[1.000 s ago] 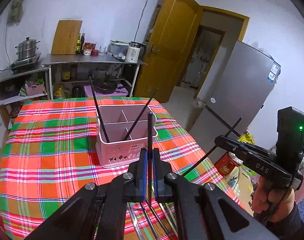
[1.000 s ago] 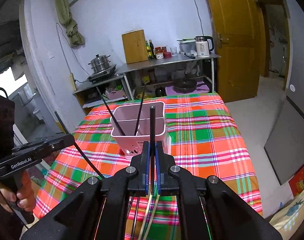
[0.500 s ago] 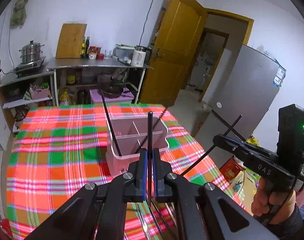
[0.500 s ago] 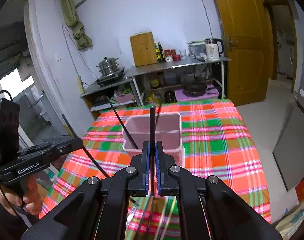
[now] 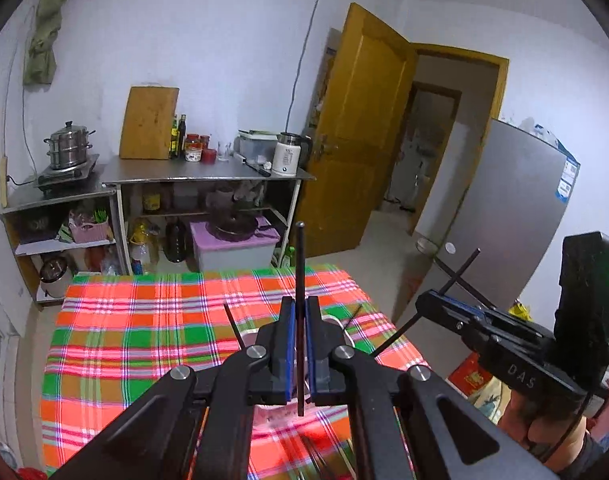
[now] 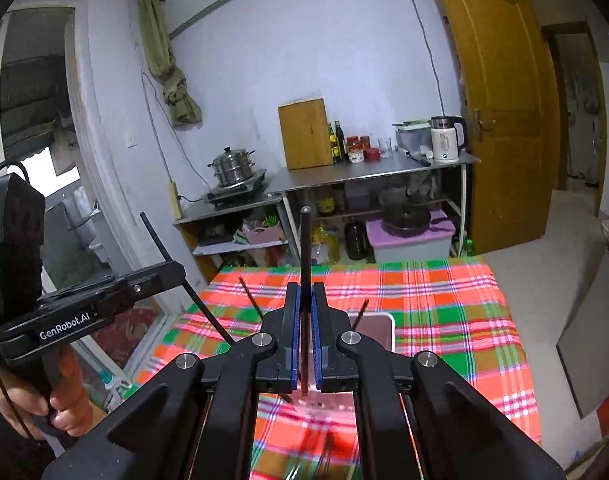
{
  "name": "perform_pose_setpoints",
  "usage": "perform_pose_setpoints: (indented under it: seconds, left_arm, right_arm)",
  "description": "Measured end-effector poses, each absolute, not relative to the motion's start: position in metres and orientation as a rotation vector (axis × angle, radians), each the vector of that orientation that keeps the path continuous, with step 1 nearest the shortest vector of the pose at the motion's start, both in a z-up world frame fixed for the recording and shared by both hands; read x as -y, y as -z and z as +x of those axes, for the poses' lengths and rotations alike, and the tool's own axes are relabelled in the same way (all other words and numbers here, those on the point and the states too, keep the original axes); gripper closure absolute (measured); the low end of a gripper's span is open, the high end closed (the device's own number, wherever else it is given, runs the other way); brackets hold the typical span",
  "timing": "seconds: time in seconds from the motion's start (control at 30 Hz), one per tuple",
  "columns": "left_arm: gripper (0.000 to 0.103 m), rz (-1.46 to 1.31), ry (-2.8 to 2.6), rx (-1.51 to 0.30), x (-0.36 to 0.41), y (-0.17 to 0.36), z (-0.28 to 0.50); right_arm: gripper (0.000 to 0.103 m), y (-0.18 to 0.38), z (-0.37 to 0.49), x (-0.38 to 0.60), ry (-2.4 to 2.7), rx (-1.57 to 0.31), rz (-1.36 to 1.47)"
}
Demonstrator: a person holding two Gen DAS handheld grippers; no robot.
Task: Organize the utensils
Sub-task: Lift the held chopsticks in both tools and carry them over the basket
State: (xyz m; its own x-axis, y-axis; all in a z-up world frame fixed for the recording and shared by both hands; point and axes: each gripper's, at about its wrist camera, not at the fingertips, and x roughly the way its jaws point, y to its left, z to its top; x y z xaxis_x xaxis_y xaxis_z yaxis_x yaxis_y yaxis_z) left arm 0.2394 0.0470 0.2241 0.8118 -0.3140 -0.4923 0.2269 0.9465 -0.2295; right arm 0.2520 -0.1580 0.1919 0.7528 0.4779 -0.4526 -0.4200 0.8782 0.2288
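My left gripper (image 5: pixel 300 312) is shut on a black chopstick (image 5: pixel 300 264) that stands upright between its blue pads. My right gripper (image 6: pixel 305 292) is likewise shut on a black chopstick (image 6: pixel 304 248), also upright. Both hang above the plaid-covered table (image 5: pixel 144 320). The pink utensil holder (image 6: pixel 378 328) sits just beyond the fingers, mostly hidden behind them, with two dark chopsticks leaning in it. In the left wrist view the right gripper (image 5: pixel 422 304) shows at the right with its chopstick slanted. The left gripper (image 6: pixel 178 270) shows at the left of the right wrist view, a hand on its grip.
Blurred utensils (image 6: pixel 328 452) lie on the cloth below the grippers. Beyond the table stand a steel counter (image 5: pixel 208 174) with a kettle, jars and a cutting board, and a low shelf with a steamer pot (image 5: pixel 68 146). A grey fridge (image 5: pixel 516 216) and an open wooden door (image 5: pixel 360 128) are on the right.
Both grippers have risen and drawn back with their chopsticks. The pink holder has dropped low in both views and is now largely hidden behind the fingers.
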Motion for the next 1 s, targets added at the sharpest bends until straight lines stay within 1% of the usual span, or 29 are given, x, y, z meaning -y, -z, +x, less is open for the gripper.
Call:
perform_pose_setpoints:
  seconds: [0.3,0.7,1.0]
  left_arm:
    - [0.099,-0.179,0.274,-0.56,-0.054,-0.213,0.272]
    - [0.098,-0.219,0.255,-0.662,-0.064,-0.149,0.3]
    - [0.098,-0.209,0.245,-0.68,-0.064,-0.132,0.302]
  right_arm:
    - [0.098,-0.182,0.279,0.149,-0.474,-0.544,0.114]
    - [0.098,-0.13,0.306,0.141,-0.465,-0.648,0.11]
    - [0.098,-0.111,0.312,0.143,-0.471,-0.703,0.134]
